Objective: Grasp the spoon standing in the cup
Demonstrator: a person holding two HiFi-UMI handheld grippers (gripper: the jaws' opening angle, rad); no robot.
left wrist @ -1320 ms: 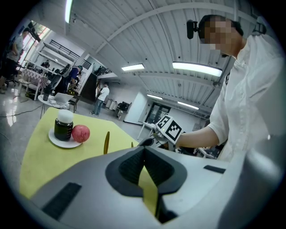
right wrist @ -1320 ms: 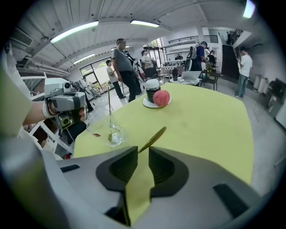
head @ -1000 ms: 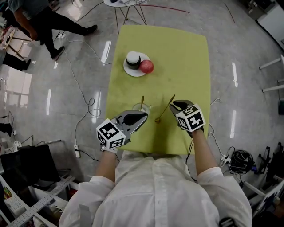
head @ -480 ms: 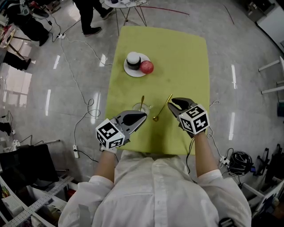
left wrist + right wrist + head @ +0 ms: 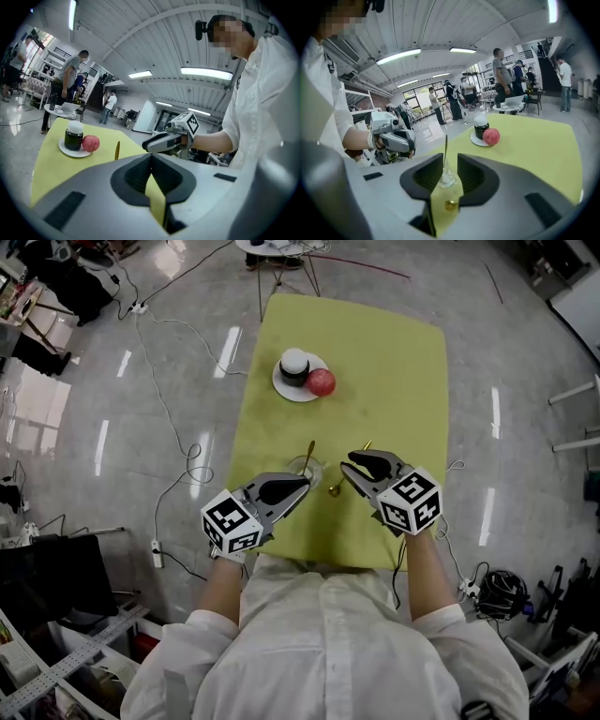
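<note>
A clear glass cup [image 5: 304,468] stands near the front of the yellow-green table [image 5: 394,362], with a gold spoon [image 5: 310,452] upright in it. My right gripper [image 5: 349,466] hovers just right of the cup, open and empty. In the right gripper view the cup [image 5: 446,177] and spoon [image 5: 446,145] show through the gap between the jaws, beyond the tips. My left gripper [image 5: 306,484] sits just in front of the cup, shut on nothing. A second gold spoon [image 5: 335,489] lies flat on the table, its handle mostly under the right gripper.
At the table's far left, a white plate [image 5: 284,388] carries a dark jar with a white lid [image 5: 294,364] and a red apple [image 5: 322,382]. Cables run over the floor to the left. In both gripper views, people stand beyond the far end.
My right gripper has moved left toward the cup and now covers the lying spoon's handle. The left gripper has barely moved. The people on the floor at top left have walked off.
</note>
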